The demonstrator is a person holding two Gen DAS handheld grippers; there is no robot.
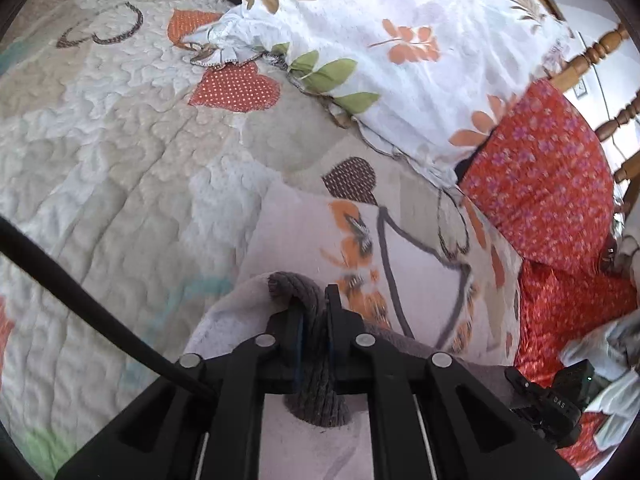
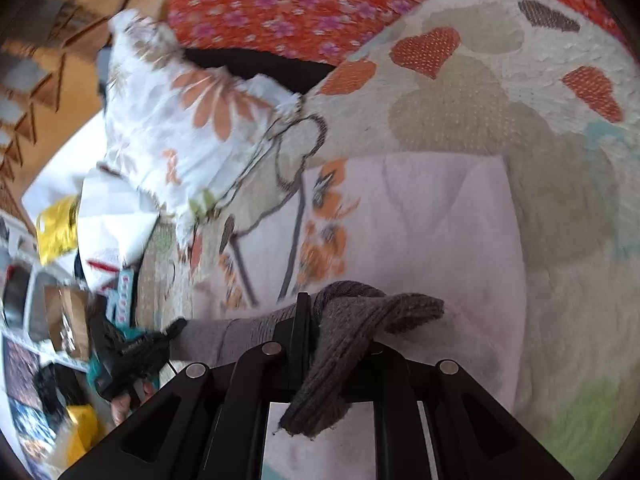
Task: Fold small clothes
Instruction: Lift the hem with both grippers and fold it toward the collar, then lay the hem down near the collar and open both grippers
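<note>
1. Garment (image 1: 316, 264): small, pale pink, with an orange flower print and a grey ribbed edge (image 2: 360, 320). It hangs between the two tools, low over a quilted bed cover (image 1: 100, 140) with heart patches.

2. Left tongs (image 1: 314, 320): jaws nearly shut, the grey ribbed edge pinched between them; a loose tail of the rib droops back over the tool body.

3. Right tongs (image 2: 320, 320): jaws close together on the same grey rib, a knitted flap draped across the right finger and hanging down toward the camera.

4. Key relation: the gripped rib runs side to side between the two tools, and the pink body lies forward of both, away from the holder, its far edge resting on the bed cover. Long axis of the cloth judged to run straight ahead from the tongs. Neither hand is clearly nearer to the far edge.

5. Surroundings: floral pillow (image 1: 400, 40) and red flowered cushion (image 1: 540, 168) beyond the garment, near but apart from it.

6. Judgement: a fold would carry the held edge forward over the body; the bunched rib may lie unevenly.
</note>
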